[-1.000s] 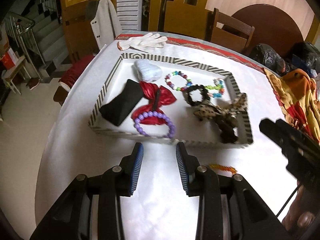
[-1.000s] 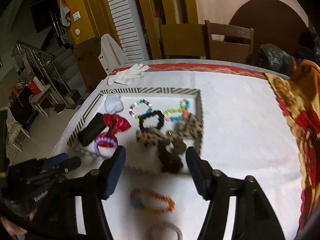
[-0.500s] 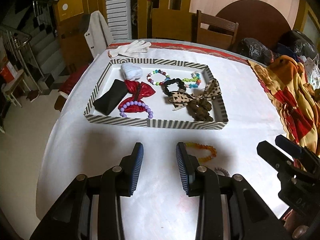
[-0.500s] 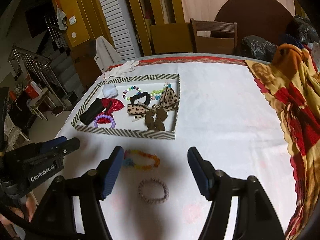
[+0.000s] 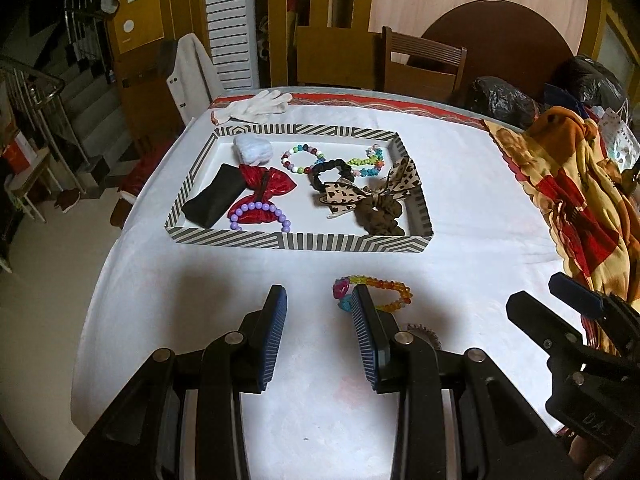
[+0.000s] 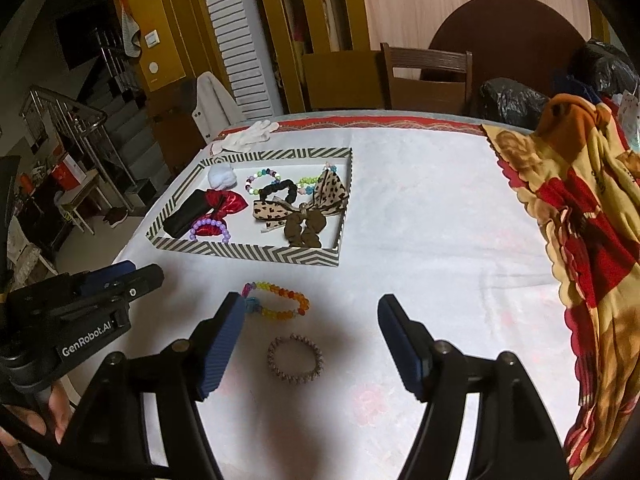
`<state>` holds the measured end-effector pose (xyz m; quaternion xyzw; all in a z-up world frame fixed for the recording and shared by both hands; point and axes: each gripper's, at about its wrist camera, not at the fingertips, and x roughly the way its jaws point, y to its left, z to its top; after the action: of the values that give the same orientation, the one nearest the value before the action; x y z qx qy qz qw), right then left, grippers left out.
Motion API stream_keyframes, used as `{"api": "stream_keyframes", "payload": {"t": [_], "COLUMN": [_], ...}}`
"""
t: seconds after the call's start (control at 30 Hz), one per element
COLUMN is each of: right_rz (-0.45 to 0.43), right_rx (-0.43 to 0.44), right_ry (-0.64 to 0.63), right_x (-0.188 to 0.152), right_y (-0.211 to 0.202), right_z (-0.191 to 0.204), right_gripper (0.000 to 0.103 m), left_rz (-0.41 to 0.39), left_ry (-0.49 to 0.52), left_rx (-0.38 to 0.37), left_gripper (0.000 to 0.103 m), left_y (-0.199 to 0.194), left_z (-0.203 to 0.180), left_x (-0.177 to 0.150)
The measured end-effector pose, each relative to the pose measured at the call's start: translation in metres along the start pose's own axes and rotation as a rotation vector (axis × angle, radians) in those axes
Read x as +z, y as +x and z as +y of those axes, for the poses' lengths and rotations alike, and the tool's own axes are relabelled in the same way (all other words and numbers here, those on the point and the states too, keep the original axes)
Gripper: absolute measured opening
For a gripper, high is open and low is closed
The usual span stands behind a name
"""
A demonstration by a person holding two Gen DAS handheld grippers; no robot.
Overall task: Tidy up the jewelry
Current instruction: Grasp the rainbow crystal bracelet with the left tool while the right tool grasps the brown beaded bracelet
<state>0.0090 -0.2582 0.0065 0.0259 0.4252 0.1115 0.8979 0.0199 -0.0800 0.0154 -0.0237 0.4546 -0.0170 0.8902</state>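
**Two bracelets left outside the tray**

Two pieces remain on the white-covered desk (image 6: 420, 216), in front of the striped tray (image 6: 248, 254): a rainbow bead bracelet (image 6: 280, 300) and, nearer the camera, a brown bead bracelet (image 6: 295, 358). The tray already holds bows, scrunchies and bead bracelets, among them a purple bead bracelet (image 5: 260, 214) and a leopard bow (image 5: 370, 190). Compared with a second ago, both grippers have drawn back from the tray, so the two loose bracelets now lie in full view. The right gripper (image 6: 310, 334) hangs above them, its jaws empty and just widened further, the brown bracelet in line between them. The left gripper (image 5: 318, 328) also stands with jaws apart and empty, its right finger hiding part of the rainbow bracelet. The retreat suggests that the last deposit is finished and the next pick is being lined up, probably with the right gripper.
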Motion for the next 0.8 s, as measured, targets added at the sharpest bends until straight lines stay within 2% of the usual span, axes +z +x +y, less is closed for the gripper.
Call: {"api": "stream_keyframes", "payload": {"t": [0.5,0.73,0.8], "right_rz": [0.043,0.18,0.219], "right_rx": [0.01,0.006,0.012], "right_ry": [-0.015,-0.011,-0.006], "right_x": [-0.007,-0.035,-0.044], "right_y": [0.016,0.065,0.082], "right_z": [-0.006,-0.022,-0.024], "right_gripper": [0.072,0.072,0.068], "left_rz": [0.032,0.135,0.168], "left_ry": [-0.008,-0.08,-0.102], "left_rx": [0.01,-0.041,-0.071], "left_gripper": [0.046,0.046,0.046], "left_y": [0.013,0.044,0.054], "left_z": [-0.004,0.016,0.019], "left_x": [-0.002,-0.006,-0.008]}}
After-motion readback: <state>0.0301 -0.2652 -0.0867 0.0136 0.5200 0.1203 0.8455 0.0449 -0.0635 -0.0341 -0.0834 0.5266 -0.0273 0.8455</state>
